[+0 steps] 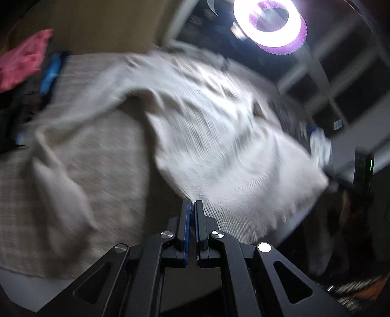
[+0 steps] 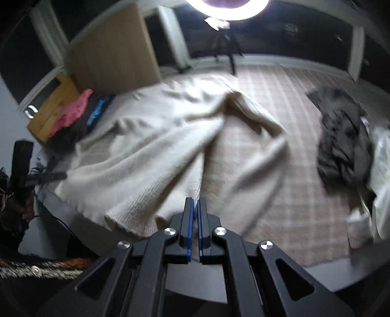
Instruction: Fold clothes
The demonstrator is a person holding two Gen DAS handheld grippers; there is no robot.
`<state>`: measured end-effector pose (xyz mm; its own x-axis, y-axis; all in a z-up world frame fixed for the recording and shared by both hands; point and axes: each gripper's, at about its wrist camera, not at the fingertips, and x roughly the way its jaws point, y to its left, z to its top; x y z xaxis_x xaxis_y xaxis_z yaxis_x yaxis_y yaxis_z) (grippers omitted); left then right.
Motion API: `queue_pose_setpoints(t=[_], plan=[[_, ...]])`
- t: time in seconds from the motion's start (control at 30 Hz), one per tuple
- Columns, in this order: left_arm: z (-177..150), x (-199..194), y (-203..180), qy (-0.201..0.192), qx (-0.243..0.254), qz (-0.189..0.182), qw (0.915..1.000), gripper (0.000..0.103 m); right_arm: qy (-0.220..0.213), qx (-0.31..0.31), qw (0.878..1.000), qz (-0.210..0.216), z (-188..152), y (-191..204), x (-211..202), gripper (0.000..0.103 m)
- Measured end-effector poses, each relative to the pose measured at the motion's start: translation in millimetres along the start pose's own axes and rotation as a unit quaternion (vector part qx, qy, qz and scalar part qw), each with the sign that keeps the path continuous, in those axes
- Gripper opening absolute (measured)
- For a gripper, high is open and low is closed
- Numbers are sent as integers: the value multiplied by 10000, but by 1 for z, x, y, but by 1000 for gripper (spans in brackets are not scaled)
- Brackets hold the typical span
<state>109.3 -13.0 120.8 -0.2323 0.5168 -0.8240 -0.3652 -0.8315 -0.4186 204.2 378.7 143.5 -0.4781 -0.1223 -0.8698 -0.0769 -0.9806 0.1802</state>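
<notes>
Ring light [image 1: 269, 23] overhead, cardboard panel [image 2: 114, 46], wooden box [image 2: 54, 107], checked cover [image 2: 292, 146]

blur: cream sweater [image 1: 219, 136] smeared in left wrist view | cut off: ring light [image 2: 228, 9] by top edge in right wrist view | too fuzzy to tell: dark clothes pile [image 2: 341, 139], pink cloth [image 1: 22, 61], blue thing [image 1: 51, 73]
</notes>
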Motion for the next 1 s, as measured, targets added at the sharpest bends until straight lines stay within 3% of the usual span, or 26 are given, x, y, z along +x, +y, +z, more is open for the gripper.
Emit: queue_pose_setpoints(t=[0.1,0.17,0.27,0.37,0.47,0.53,0.7,0.8,0.87,0.93,1.0], plan=[[-18,44,-10,605,31,-75,9981,3,607,8,9968,-521,-20,-16,33,0],[-24,56,-2,801,-145,-18,9967,3,737,131,9959,-510,-26,-24,39,1],[-24,57,11,961,-430,-43,9944,3,341,139,9992,-136,-5,-24,32,2],[-5,36,19,699,-394,128,9967,4,-80,-21,9999,-94,30,-26,31,3],[32,20,25,225,-159,571,9980,5,-331,-198,9991,-167,79,-36,40,15],[62,18,33,-21,-65,816,9966,12,-307,-387,9982,-345,109,-42,54,32],[120,34,65,-259,-181,1063,9938,17,-22,-753,9921,-1008,165,-61,102,33],[156,43,84,-367,-187,1294,9907,18,-47,-502,9954,-816,202,-77,115,33],[186,46,98,-444,-224,1378,9892,23,-121,-314,9977,-593,228,-86,121,33],[219,53,109,-519,-208,1468,9876,38,-173,-364,9981,-476,253,-85,134,33],[250,62,119,-608,-173,1602,9851,40,-224,-427,9982,-364,279,-83,147,33]])
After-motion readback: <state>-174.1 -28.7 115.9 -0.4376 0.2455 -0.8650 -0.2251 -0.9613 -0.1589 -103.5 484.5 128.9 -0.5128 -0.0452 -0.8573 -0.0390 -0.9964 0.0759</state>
